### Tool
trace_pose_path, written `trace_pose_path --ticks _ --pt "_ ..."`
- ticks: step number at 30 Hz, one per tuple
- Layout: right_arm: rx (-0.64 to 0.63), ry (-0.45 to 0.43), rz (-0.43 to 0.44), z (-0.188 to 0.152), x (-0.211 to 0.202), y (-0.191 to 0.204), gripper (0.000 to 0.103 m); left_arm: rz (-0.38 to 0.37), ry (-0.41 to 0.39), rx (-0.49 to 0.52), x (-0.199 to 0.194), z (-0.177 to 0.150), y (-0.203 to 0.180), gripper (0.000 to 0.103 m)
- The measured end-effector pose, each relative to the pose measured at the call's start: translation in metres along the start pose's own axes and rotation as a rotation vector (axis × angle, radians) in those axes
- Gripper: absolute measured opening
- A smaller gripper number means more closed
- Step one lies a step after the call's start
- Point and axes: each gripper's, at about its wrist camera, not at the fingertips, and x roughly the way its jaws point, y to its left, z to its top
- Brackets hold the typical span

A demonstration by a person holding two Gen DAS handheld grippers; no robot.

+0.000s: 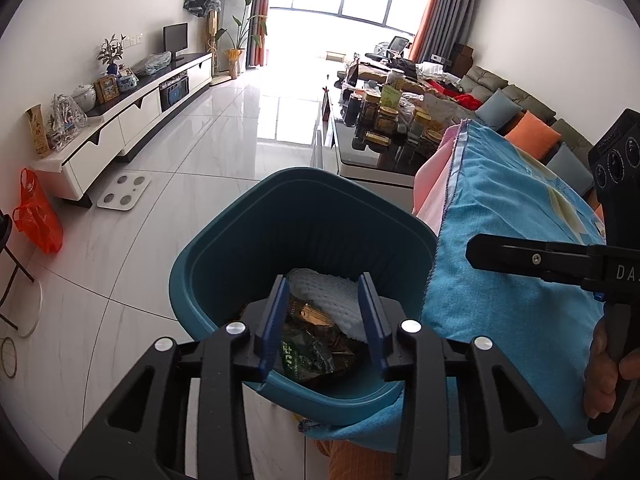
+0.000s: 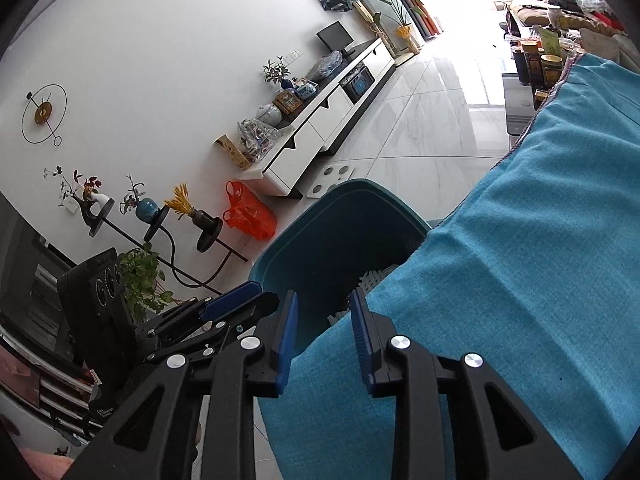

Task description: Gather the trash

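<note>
Orange plastic bag [image 1: 38, 216]: on the white tile floor at nine o'clock in the left wrist view; beside the end of the white TV cabinet [image 1: 120, 128]
Scale [image 1: 124, 191]: white bathroom scale flat on the floor, ten o'clock of the bin
Teal bin [image 1: 240, 240]: centre, on the floor, touching the cloth edge at three o'clock
Trash: white foam net [image 1: 332, 300] and dark green snack wrapper [image 1: 308, 352] lie inside the bin, wrapper toward six o'clock
Left gripper [image 1: 326, 320]: above the bin's near rim; blue pads spread, nothing pinched, trash showing below between them
Blue cloth [image 1: 516, 240]: draped over a raised surface at three o'clock
Right gripper [image 2: 324, 334]: at the cloth's bin-side edge; jaws parted, gripping nothing; a hand [image 1: 604, 368] holds its handle
</note>
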Motion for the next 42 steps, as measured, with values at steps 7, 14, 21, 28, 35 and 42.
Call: trace_pose_path --ticks 7,14,21,28,35,42 --pt "-0.031 -0.078 -0.049 -0.011 -0.032 -0.002 0.05 -0.008 -0.061 0.022 -0.022 -0.003 -0.007 0.061" --pt "-0.105 -0.222 -0.164 -0.036 -0.092 -0.002 0.075 -0.067 -0.15 0.083 -0.055 -0.011 -0.037 0.098" --pt "-0.133 -0.358 -0.357 -0.075 -0.15 -0.011 0.09 -0.118 -0.185 0.143 -0.066 -0.021 -0.083 0.098" --pt "-0.109 -0.48 -0.574 -0.11 -0.199 -0.027 0.096 -0.175 -0.26 0.197 -0.078 -0.025 -0.14 0.098" --pt "-0.069 -0.597 -0.727 -0.145 -0.24 -0.038 0.096 -0.219 -0.347 0.254 -0.092 -0.03 -0.189 0.098" --pt "-0.014 -0.678 -0.826 -0.176 -0.269 -0.046 0.096 -0.256 -0.392 0.298 -0.103 -0.038 -0.227 0.098"
